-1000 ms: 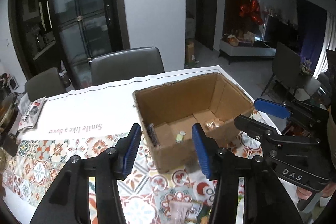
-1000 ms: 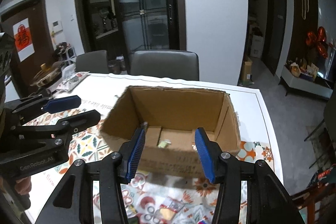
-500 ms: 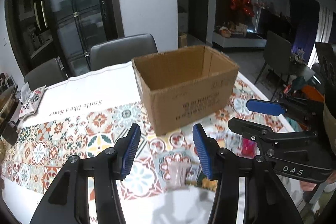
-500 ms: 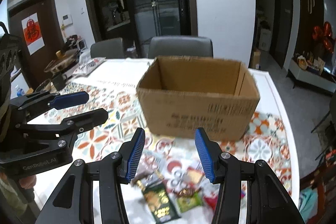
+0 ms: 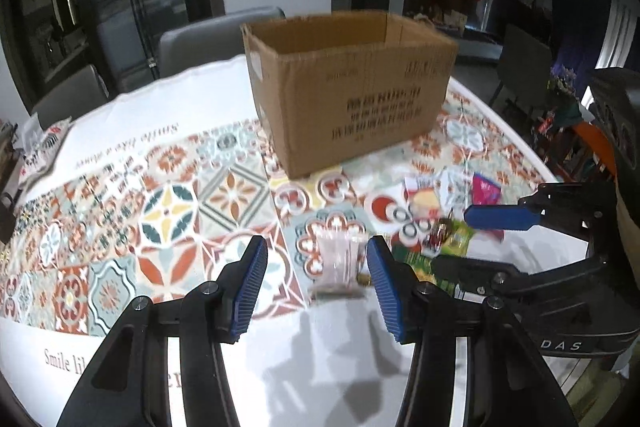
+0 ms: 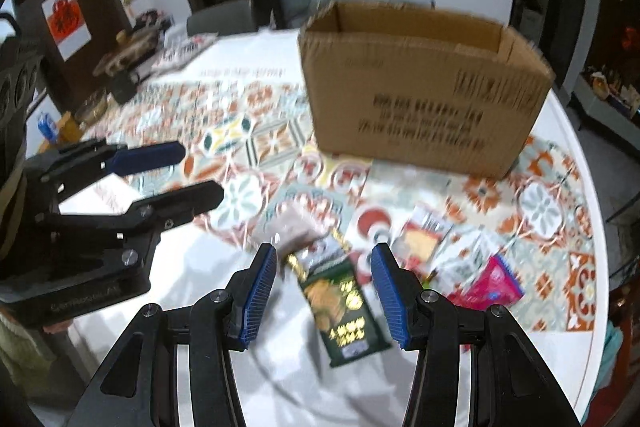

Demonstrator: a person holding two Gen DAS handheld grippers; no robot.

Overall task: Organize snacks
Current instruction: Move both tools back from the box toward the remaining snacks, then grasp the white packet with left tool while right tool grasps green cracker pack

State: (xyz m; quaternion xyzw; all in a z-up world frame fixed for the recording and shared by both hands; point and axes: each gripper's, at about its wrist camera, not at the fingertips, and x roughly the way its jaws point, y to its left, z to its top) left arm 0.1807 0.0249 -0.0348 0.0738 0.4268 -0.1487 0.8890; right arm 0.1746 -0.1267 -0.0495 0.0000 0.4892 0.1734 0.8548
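Both hand-held grippers pulling back from cardboard box (image 5: 348,95), now descending toward snack pile: left hand-held gripper (image 5: 316,287) open over clear packet (image 5: 338,259) at lower centre; right hand-held gripper (image 6: 323,291) open over green packet (image 6: 340,303). Next pick beginning.

An open brown cardboard box (image 6: 420,83) with dark print on its side stands upright on the table. Nearer the cameras lie loose snack packets: a dark green packet (image 6: 344,307) lying flat, a clear pouch (image 5: 340,261) (contents blurred), a pink packet (image 6: 494,283) and a yellow-and-white one (image 6: 422,237).
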